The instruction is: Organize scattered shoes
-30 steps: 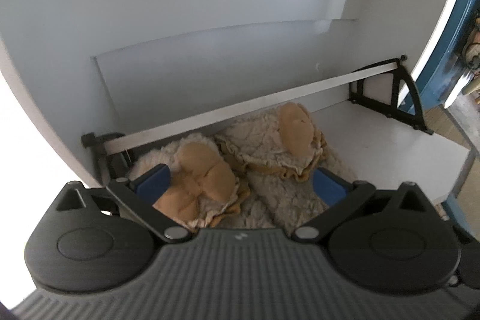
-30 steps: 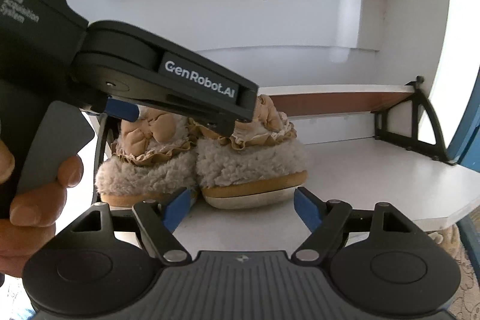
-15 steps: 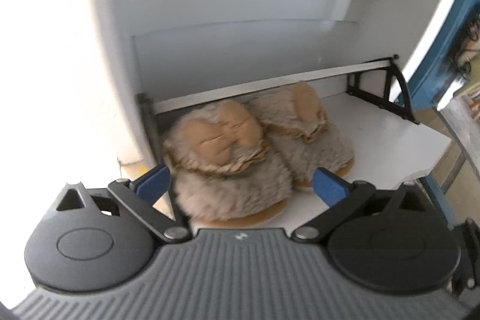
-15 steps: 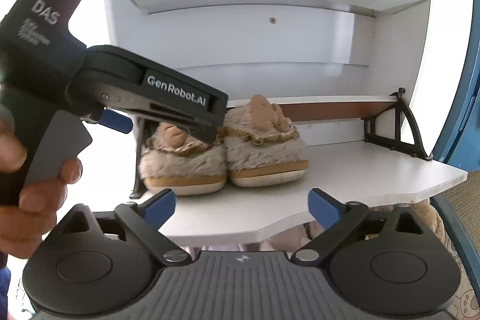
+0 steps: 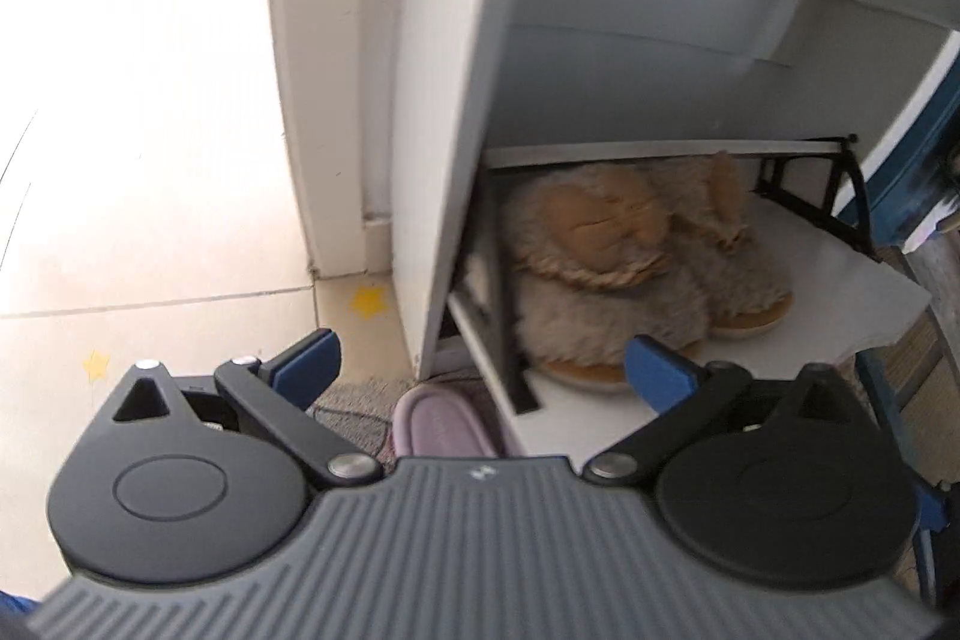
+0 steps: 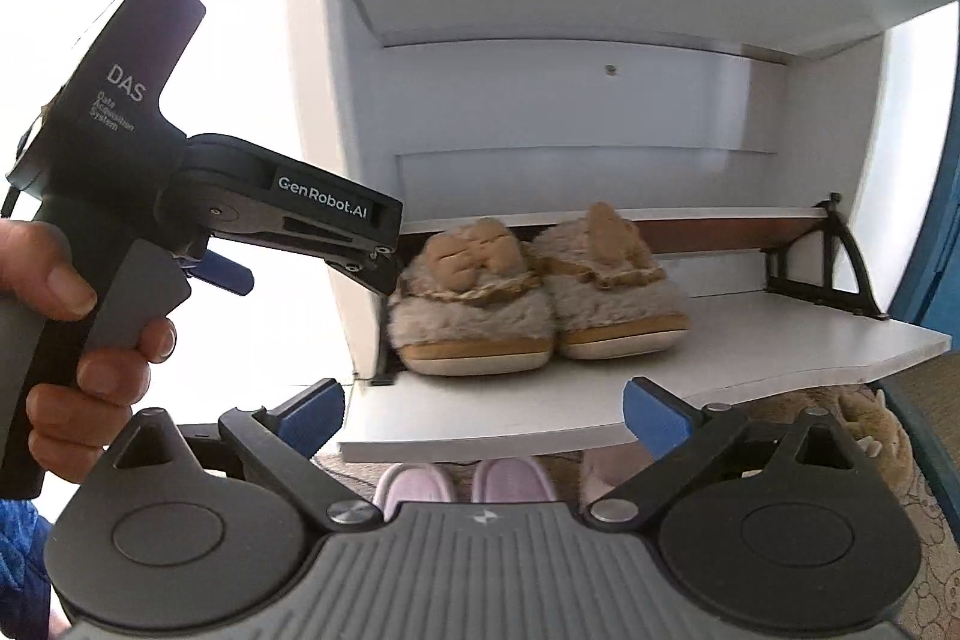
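On the white cabinet shelf (image 6: 750, 376) sit two fluffy beige slippers (image 6: 540, 292); my left tongs (image 5: 480, 367) and right tongs (image 6: 483, 412) gape wide, empty.

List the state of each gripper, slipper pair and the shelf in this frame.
Left gripper: open, empty.
Right gripper: open, empty.
Furry tan slippers: upright, side by side on the shelf.
Purple slippers: on the floor under the shelf.
White shelf: its right part bare.

furry slippers (image 6: 534, 292) (paired), upright, on shelf (image 6: 750, 358)
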Demonstrator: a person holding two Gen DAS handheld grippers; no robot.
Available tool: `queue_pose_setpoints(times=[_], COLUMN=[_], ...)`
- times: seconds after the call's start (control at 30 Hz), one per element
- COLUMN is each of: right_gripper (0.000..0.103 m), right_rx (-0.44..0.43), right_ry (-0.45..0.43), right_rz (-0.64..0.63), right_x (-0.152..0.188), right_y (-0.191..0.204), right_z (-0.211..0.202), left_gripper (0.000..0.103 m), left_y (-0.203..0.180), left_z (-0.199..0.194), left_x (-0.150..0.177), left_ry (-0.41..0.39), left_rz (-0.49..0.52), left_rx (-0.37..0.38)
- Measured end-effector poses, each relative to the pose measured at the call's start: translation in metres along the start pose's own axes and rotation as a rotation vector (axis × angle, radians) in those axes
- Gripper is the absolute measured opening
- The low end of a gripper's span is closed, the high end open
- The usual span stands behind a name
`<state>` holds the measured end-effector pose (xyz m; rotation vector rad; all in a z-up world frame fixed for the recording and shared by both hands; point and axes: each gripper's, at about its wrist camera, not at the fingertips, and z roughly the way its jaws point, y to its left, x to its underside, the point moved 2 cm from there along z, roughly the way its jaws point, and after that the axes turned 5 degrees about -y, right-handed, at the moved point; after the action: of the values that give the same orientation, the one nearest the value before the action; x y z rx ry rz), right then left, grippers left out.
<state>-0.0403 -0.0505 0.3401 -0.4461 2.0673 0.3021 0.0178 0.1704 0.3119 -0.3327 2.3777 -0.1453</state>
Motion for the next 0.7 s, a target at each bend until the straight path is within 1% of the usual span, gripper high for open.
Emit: queue_pose_setpoints(times=[0.3, 0.4, 0.5, 0.6, 0.7], right_gripper=[0.1, 0.101, 0.101, 0.101, 0.101], right_rx=[-0.031, -0.069, -0.098, -0.101, -0.103], right_ry=[0.021, 0.042, 0.087, 0.144, 0.201], right_rz=[-0.037, -0.045, -0.063, -0.06, -0.056], right_x=[0.008, 0.016, 0.03, 0.05, 0.07], right_y=[0.028, 0.036, 0.041, 0.041, 0.04], right_z=[-0.002, 0.0, 0.006, 0.015, 0.025], left_gripper=[0.103, 0.103, 0.103, 0.103, 0.103], left_y=[0.028, 0.034, 0.04, 0.053, 0.069], left_z=[0.002, 0.008, 0.016, 0.027, 0.042], left_x=[0.008, 0.016, 0.025, 0.035, 0.045], left_ry=[0.049, 0.074, 0.069, 0.062, 0.085], left_rz=[-0.077, -0.105, -0.112, -0.15, -0.189], left_rx=[0.004, 0.013, 0.018, 0.019, 0.011])
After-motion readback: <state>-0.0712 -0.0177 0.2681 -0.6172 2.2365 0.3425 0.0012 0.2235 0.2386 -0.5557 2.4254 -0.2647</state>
